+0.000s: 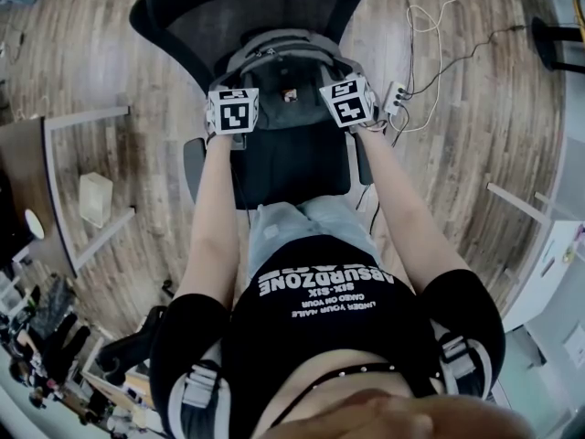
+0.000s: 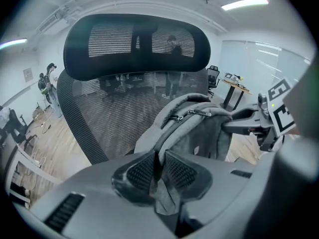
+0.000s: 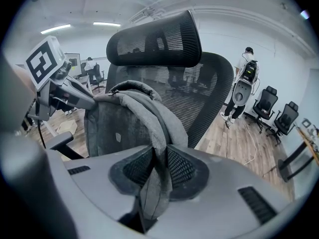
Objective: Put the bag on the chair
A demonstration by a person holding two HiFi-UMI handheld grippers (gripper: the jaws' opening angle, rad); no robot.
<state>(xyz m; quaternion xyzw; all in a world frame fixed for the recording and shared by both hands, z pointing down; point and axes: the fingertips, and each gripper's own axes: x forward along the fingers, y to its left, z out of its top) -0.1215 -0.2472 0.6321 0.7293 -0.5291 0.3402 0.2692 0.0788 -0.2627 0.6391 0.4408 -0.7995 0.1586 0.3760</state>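
The grey bag point(image 1: 283, 69) stands upright at the rear of the chair point(image 1: 260, 7), with its back close to the mesh backrest point(image 2: 112, 116) and its top just under the headrest point(image 2: 137, 46). Its bottom is hidden from all views, so I cannot tell whether it already sits on the seat point(image 1: 292, 167) or hangs just over it.

You hold it from both sides. Your left gripper point(image 2: 158, 171) pinches a grey strap point(image 2: 160, 151) of the bag between its two ribbed pads, and the cloth is folded tight in the narrow gap. Your right gripper point(image 3: 158, 168) does the same with the other strap point(image 3: 162, 143), which runs down from the top of the bag into its jaws. In the head view the two marker cubes sit on either side of the bag, over the rear part of the seat.

The armrests point(image 1: 193, 167) of the chair stand left and right of the seat, just outside your forearms. Your legs are just before the front edge of the seat.

On the wooden floor point(image 1: 475, 126) to the right of the chair lies a white power strip point(image 1: 396, 97) with thin cables point(image 1: 430, 16) that run away behind the chair. To the left of the chair, well apart, there is a dark table point(image 1: 26, 176) and a small pale box point(image 1: 95, 198) on the floor beside it. Behind the chair, farther in the room, a person point(image 3: 244, 81) stands near some black office chairs point(image 3: 271, 108).
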